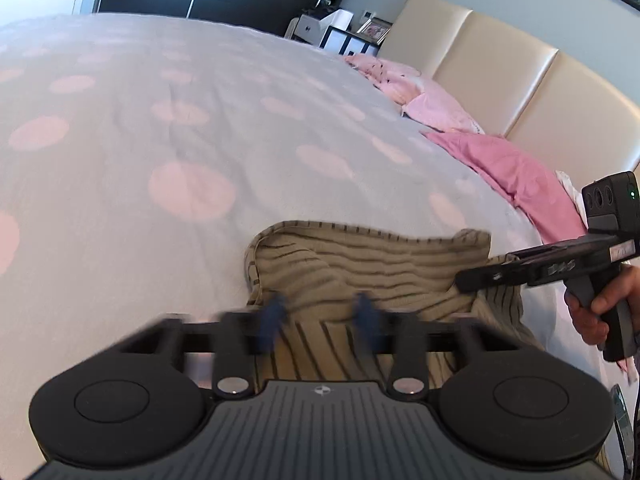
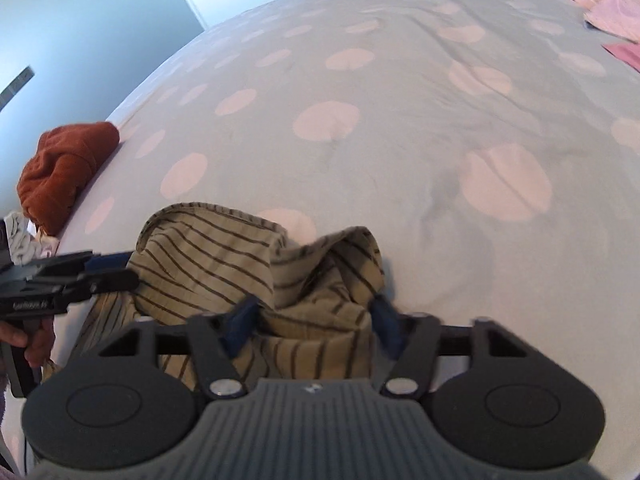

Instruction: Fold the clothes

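Both grippers [image 1: 320,312] [image 2: 312,320] low (open) over garment [image 1: 360,264]

Soft daylight, fisheye-bent edges, motion-blurred foreground.

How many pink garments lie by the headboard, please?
3: a patterned one farthest, a pale one in the middle, a darker one nearest. Others may lie out of frame.

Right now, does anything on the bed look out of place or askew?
The striped garment lies bunched and rumpled at the bed's near edge, not flat. A rust-red cloth sits crumpled at the far edge. Nothing looks damaged.
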Available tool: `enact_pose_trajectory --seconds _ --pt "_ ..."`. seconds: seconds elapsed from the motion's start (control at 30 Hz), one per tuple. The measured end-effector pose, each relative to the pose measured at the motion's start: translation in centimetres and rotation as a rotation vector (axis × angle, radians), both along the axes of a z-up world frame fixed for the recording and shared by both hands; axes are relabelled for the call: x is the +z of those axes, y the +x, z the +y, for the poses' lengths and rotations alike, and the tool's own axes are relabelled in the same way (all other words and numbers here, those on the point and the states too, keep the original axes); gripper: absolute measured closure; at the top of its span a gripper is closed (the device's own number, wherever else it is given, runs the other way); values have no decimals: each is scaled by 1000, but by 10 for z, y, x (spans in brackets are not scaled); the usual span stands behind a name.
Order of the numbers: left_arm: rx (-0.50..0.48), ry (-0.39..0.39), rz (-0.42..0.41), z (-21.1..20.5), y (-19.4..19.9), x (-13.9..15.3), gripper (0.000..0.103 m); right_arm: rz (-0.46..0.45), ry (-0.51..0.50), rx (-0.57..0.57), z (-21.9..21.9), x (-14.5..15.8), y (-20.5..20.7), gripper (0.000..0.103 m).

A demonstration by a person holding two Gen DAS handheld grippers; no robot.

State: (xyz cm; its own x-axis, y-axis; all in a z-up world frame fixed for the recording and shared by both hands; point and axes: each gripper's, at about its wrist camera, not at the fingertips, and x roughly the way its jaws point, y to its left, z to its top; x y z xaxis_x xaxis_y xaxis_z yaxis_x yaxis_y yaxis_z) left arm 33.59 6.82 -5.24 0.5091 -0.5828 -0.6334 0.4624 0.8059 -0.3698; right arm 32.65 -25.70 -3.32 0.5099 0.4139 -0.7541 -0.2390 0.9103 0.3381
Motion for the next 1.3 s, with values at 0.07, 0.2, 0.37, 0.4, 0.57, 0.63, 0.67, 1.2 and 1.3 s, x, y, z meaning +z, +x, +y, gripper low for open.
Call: enact_pose_trajectory --seconds 0.07,0.2,0.37,0.4,0.57,0.63,0.67,1.2,1.3 --pt "-17 18 -19 -6 -2 6 100 -4 -6 17 5 4 -3 81" --pt "-28 -2 -91 1 -20 35 101 -68 2 26 2 32 -21 86" --pt "-48 -38 -198 14 -63 89 101 -158 33 61 -5 88 -63 86" --pt "-59 -36 -220 14 -76 97 101 -180 38 70 -5 101 -74 86" --pt "-128 -5 -315 20 -146 127 101 -296 21 142 0 152 -143 86" --pt "-156 8 -354 22 -174 139 101 -333 13 175 4 163 -174 86" --pt "-170 14 -373 23 -188 145 101 -355 1 195 6 166 -191 86" --pt "-392 220 -239 24 -327 53 101 -356 -190 466 41 61 -358 85" --pt "-414 294 -215 24 -338 41 101 -330 -238 481 44 44 -370 75"
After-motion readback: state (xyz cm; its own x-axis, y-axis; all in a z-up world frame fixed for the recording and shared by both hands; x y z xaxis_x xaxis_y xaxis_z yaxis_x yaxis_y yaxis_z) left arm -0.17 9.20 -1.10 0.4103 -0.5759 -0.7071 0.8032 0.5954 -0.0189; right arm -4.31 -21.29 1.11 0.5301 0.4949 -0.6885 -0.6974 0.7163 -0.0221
